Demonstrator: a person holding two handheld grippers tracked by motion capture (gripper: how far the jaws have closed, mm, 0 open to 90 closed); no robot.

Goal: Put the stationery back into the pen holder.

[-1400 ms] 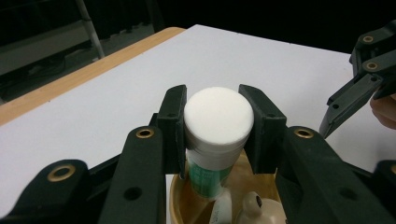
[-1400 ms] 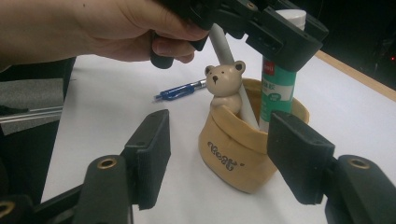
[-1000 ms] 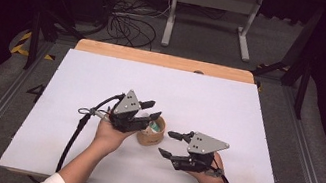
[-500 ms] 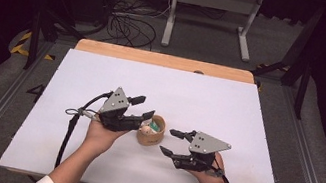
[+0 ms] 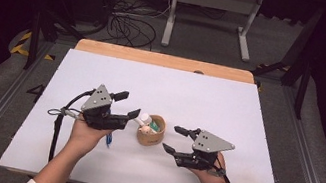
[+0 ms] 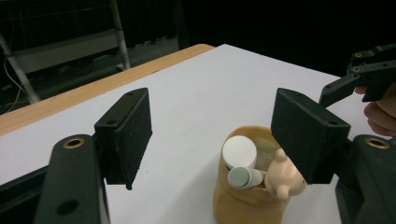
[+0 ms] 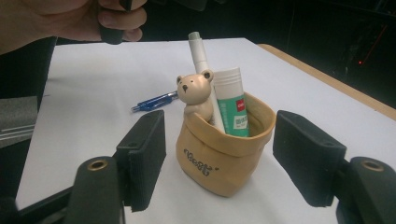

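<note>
High view: the tan pouch [image 5: 151, 131] stands upright a little below the centre of the white table [image 5: 248, 116], between the two grippers. In it are a glue stick [image 7: 232, 100], a white marker [image 7: 201, 65] and a small bear figure [image 7: 196, 93] leaning at its rim.

The left gripper [image 5: 127, 106] sits at the pouch's nine o'clock, just beside it, tips pointing toward three o'clock. Its jaws have just been opening and stand well apart, gripping nothing; in the left gripper view the pouch is low, ahead of the right-hand jaw, and neither pad touches it. The right gripper [image 5: 178, 140] is at the pouch's four o'clock, near it but apart, tips pointing toward nine o'clock. Its jaws have just been opening a little and are partly spread, with nothing held; the right gripper view shows the pouch ahead, centred between the pads.

A blue pen [image 7: 154, 101] lies flat on the table under the left hand [image 5: 85, 133], at the pouch's eight o'clock.

Bare white surface spreads from ten through three o'clock, up to the wooden strip [image 5: 166, 60] along the far edge. The near edge lies close below both hands.
</note>
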